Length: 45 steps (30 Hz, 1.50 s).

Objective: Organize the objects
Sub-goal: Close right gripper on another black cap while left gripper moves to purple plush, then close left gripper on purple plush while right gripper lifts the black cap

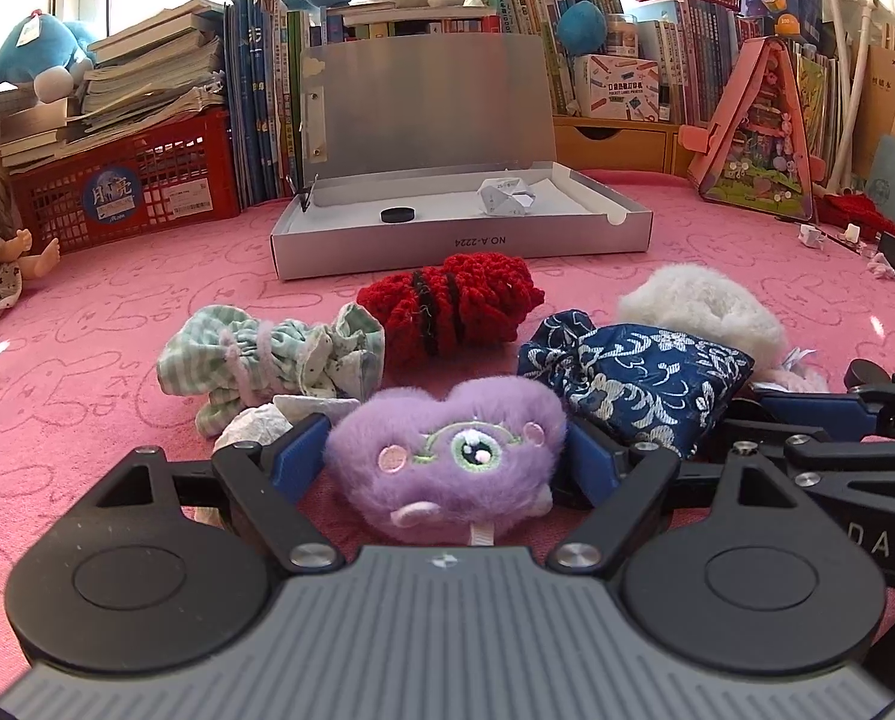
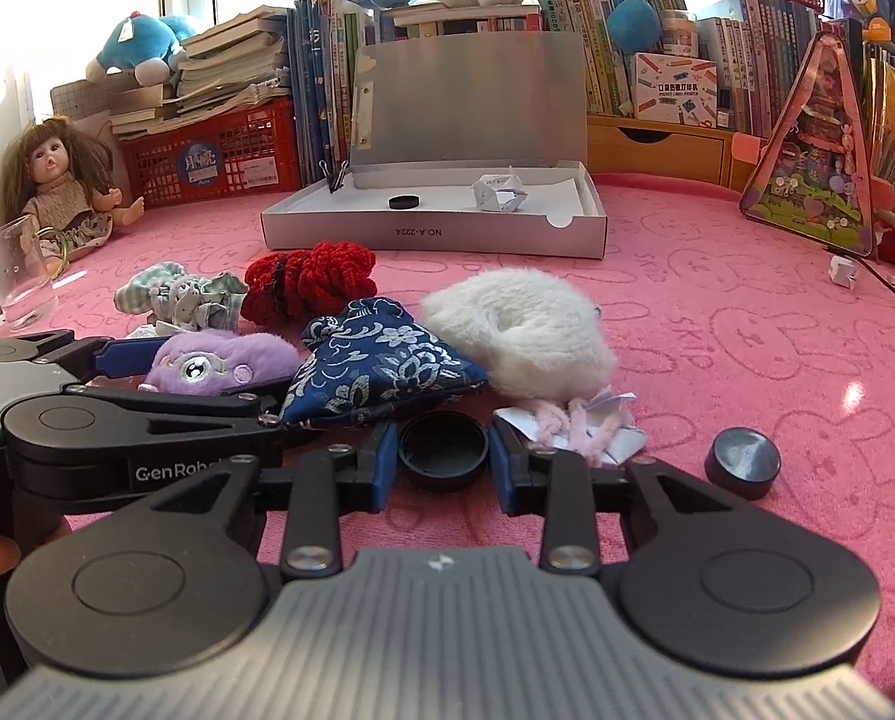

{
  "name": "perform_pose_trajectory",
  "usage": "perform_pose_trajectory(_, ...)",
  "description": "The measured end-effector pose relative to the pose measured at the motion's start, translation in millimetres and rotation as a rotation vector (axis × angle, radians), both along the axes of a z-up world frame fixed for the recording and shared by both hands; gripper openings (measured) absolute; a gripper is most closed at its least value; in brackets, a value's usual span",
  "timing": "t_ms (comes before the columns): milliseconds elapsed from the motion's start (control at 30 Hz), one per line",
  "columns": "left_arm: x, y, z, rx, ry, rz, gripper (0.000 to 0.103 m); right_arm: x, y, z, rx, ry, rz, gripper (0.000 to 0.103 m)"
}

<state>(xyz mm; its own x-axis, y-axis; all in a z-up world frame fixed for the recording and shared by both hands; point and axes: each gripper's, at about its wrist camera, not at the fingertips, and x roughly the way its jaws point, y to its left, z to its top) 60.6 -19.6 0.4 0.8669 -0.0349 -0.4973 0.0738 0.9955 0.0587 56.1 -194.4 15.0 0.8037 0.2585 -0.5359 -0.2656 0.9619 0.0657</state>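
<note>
My left gripper [image 1: 444, 456] is shut on a purple fluffy plush [image 1: 447, 462], which rests on the pink cloth; the plush also shows in the right wrist view [image 2: 219, 360]. My right gripper [image 2: 443, 453] has its fingers against both sides of a black round lid [image 2: 443, 450]. A blue floral pouch [image 1: 633, 378] [image 2: 381, 366], a red knitted piece [image 1: 447, 306] [image 2: 312, 282], a green striped cloth [image 1: 267, 360] [image 2: 180, 294] and a white furry piece [image 1: 705, 306] [image 2: 525, 330] lie just ahead. An open grey box [image 1: 459, 240] [image 2: 435, 231] stands behind them.
Inside the box lie a black disc [image 1: 398, 215] and folded paper [image 1: 507, 198]. A second black cap [image 2: 742, 462] lies to the right, with pink yarn and paper scraps [image 2: 573, 420] beside the lid. A glass [image 2: 18, 276] and doll [image 2: 57, 180] are at left. Books, red crate [image 1: 129, 186] behind.
</note>
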Motion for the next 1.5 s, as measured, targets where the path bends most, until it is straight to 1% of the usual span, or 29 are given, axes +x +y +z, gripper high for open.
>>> perform_pose_trajectory(200,2,0,-2,-0.03,0.0,0.013,0.086,6,0,-2,0.018,0.02,-0.005,0.038)
perform_pose_trajectory(300,1,1,-1,-0.041,0.007,0.017,0.085,4,2,-2,0.014,0.005,0.005,0.039)
perform_pose_trajectory(333,1,2,0,-0.046,0.012,0.02,0.084,3,2,-1,0.016,0.001,0.011,0.039)
perform_pose_trajectory(367,0,2,1,-0.05,0.014,0.019,0.08,2,3,1,0.021,-0.003,0.022,0.039)
perform_pose_trajectory(600,-7,7,13,-0.068,0.001,0.04,0.079,-3,5,12,0.03,-0.038,0.043,0.038)
perform_pose_trajectory(867,-15,10,24,-0.073,-0.014,0.046,0.079,-6,5,20,0.047,-0.058,0.056,0.038)
perform_pose_trajectory(1100,-18,9,26,-0.068,-0.015,0.048,0.079,-10,5,21,0.046,-0.061,0.055,0.038)
perform_pose_trajectory(1500,-25,8,30,-0.073,-0.029,0.046,0.079,-14,1,27,0.073,-0.067,0.055,0.038)
